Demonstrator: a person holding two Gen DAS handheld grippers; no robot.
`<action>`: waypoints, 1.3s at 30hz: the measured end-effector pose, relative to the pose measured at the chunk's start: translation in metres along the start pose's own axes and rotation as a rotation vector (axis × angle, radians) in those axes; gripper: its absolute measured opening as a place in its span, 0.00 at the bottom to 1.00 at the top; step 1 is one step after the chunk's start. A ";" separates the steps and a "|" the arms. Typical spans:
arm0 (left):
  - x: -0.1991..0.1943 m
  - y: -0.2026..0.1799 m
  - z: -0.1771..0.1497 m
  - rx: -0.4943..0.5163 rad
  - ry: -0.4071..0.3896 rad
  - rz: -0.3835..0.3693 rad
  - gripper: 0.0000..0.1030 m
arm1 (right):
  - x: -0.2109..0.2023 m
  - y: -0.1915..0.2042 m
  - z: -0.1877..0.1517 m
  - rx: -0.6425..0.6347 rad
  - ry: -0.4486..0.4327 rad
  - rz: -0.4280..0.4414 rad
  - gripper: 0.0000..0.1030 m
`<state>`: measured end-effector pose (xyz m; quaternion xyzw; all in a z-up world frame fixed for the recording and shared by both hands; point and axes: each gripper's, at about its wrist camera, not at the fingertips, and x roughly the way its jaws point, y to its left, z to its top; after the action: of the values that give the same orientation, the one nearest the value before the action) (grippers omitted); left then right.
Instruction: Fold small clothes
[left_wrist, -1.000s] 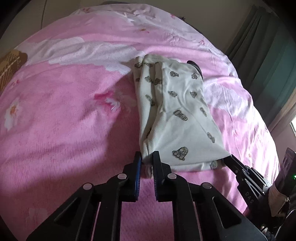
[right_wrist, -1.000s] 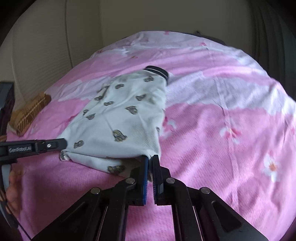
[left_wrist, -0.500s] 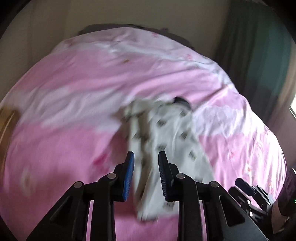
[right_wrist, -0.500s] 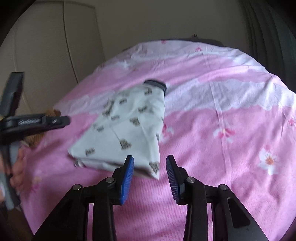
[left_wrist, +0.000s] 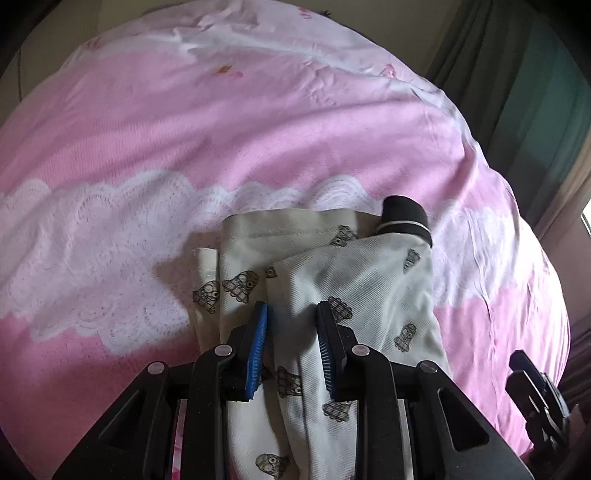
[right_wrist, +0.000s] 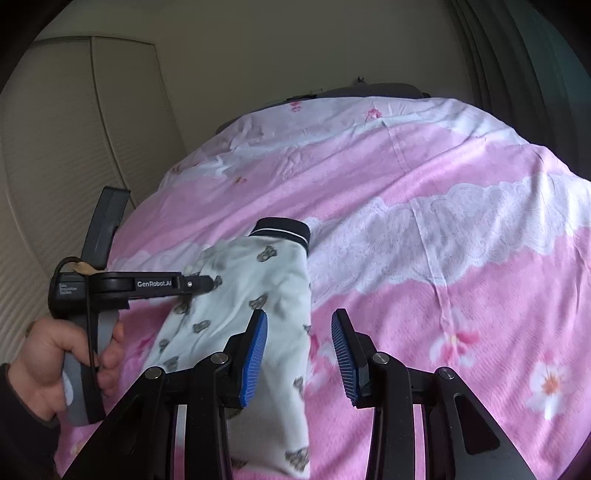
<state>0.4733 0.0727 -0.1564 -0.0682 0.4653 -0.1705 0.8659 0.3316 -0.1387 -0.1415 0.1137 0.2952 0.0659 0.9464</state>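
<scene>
A small white garment (left_wrist: 354, 291) printed with dark figures lies folded lengthwise on the pink bedspread, its black cuff (left_wrist: 404, 216) at the far end. My left gripper (left_wrist: 291, 332) is open and hovers over the garment's middle, nothing between its blue pads. In the right wrist view the garment (right_wrist: 266, 295) lies left of centre, with its black cuff (right_wrist: 282, 230) at the far end. My right gripper (right_wrist: 299, 350) is open and empty above the garment's right edge. The left gripper (right_wrist: 207, 282) shows there from the side, held by a hand.
The pink bedspread (left_wrist: 221, 147) with white lace bands covers the whole bed (right_wrist: 443, 258). Dark green curtains (left_wrist: 535, 92) hang at the right. A beige wardrobe (right_wrist: 74, 147) and wall stand behind the bed at left.
Both grippers held the garment's near corners a second ago. They have opened, let it go, and risen and moved forward over it. The garment lies flat on the bed.
</scene>
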 end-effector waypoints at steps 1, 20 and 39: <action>0.000 0.002 -0.001 0.000 -0.001 0.000 0.26 | 0.004 -0.002 0.000 0.008 0.005 -0.001 0.36; -0.021 -0.001 0.012 0.097 -0.060 0.142 0.13 | 0.014 -0.001 0.009 0.014 0.016 0.019 0.37; -0.075 0.007 -0.121 -0.018 -0.030 0.114 0.41 | -0.011 0.005 -0.033 -0.130 0.136 0.044 0.36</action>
<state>0.3364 0.1111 -0.1669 -0.0518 0.4569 -0.1156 0.8805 0.3034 -0.1305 -0.1605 0.0538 0.3513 0.1130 0.9279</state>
